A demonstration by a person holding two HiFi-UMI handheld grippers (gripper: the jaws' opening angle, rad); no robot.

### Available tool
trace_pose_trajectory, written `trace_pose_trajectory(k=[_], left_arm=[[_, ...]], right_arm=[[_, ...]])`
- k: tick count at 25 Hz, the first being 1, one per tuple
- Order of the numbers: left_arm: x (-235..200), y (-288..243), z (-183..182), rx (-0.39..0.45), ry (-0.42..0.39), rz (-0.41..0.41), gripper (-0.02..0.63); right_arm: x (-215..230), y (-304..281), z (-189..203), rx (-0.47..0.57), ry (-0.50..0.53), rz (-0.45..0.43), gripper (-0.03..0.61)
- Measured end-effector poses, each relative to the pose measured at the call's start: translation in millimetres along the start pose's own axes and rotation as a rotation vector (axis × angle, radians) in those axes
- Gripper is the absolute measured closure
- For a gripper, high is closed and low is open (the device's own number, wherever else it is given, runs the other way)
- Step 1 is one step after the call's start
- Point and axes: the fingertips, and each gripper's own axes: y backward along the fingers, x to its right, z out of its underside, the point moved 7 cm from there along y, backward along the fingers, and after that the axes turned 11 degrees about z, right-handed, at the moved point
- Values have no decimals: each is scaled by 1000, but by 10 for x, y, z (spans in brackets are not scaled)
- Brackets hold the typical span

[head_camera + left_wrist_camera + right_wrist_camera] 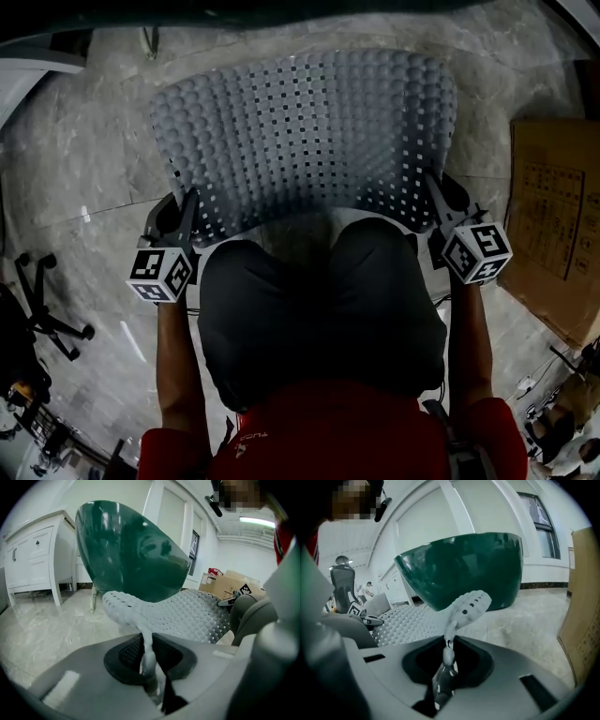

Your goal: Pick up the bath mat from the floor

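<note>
One bath mat (pixel 300 131), two claws (pixel 149 657) (pixel 447 660), one green tub (pixel 131 555), one cardboard box (pixel 558 216).

My clothes and my two tools
I wear a red short-sleeved shirt (pixel 328 436) and dark trousers (pixel 319 319); my left gripper (pixel 190 204) and right gripper (pixel 433 187) have black jaws and grey housings, each carrying a white cube (pixel 161 274) printed with black square markers
</note>
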Motion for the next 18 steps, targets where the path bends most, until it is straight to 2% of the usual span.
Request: trace_pose_trajectory(k=[9, 12, 15, 18], left_arm=[[153, 481, -685, 142, -97, -43, 560], [178, 685, -912, 188, -110, -57, 560], [268, 872, -1193, 272, -101, -37, 560], [371, 1027, -1407, 306, -117, -38, 560]], right_arm=[[-122, 350, -654, 176, 33, -30, 532], [-253, 481, -925, 230, 55, -37, 532], [-342, 664, -1247, 275, 78, -42, 532], [-350, 869, -1512, 316, 90, -43, 532]])
